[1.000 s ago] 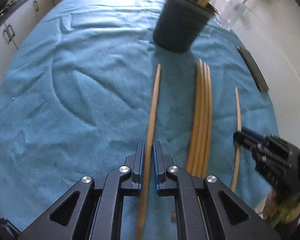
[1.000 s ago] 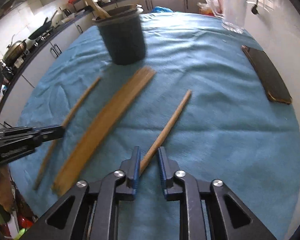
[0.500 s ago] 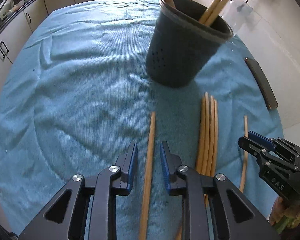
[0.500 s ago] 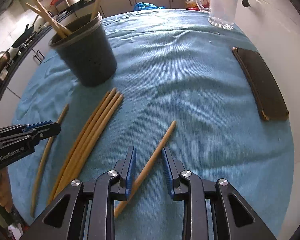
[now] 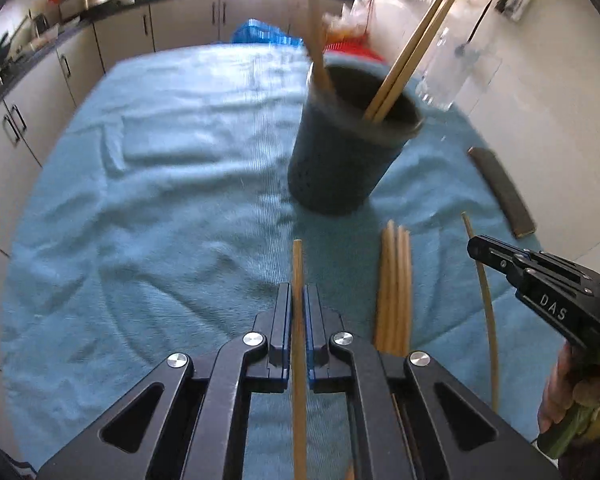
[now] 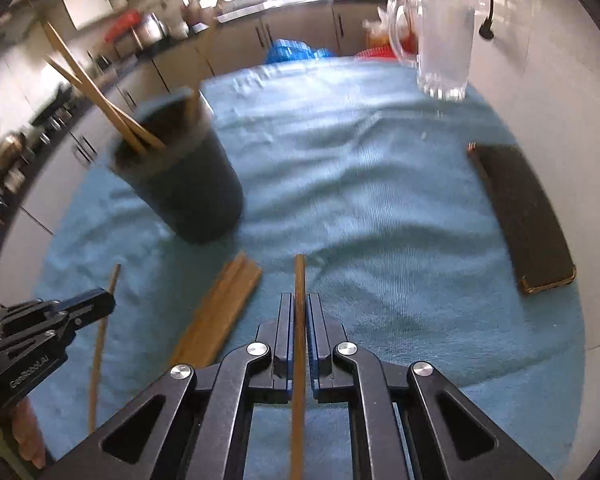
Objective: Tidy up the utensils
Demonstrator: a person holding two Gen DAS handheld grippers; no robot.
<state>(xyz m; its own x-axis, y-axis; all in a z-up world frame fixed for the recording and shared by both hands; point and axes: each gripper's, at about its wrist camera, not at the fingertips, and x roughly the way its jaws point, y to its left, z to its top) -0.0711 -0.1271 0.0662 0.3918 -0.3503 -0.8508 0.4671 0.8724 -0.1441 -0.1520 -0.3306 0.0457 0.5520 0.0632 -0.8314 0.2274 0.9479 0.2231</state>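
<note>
On the blue cloth (image 5: 160,200) stands a dark utensil cup (image 5: 348,156) with several wooden chopsticks in it. My left gripper (image 5: 298,292) is closing tight on one chopstick (image 5: 297,260), the pads pressing it, its tip pointing at the cup. A bundle of chopsticks (image 5: 396,288) lies just to its right. In the right wrist view my right gripper (image 6: 299,300) is likewise closing on another chopstick (image 6: 299,276) and clamps it. The cup (image 6: 180,176) stands at the far left there, and the bundle (image 6: 224,308) lies beside the gripper's left side.
A clear glass pitcher (image 6: 444,40) stands at the far right of the cloth. A flat dark case (image 6: 524,216) lies along the right edge. Kitchen cabinets (image 5: 40,100) run behind and to the left. A hand (image 5: 572,392) holds the right gripper.
Half a second ago both grippers stood open around their chopsticks; now each is clamped on one. Both have lifted and moved toward the cup, which looms larger.
</note>
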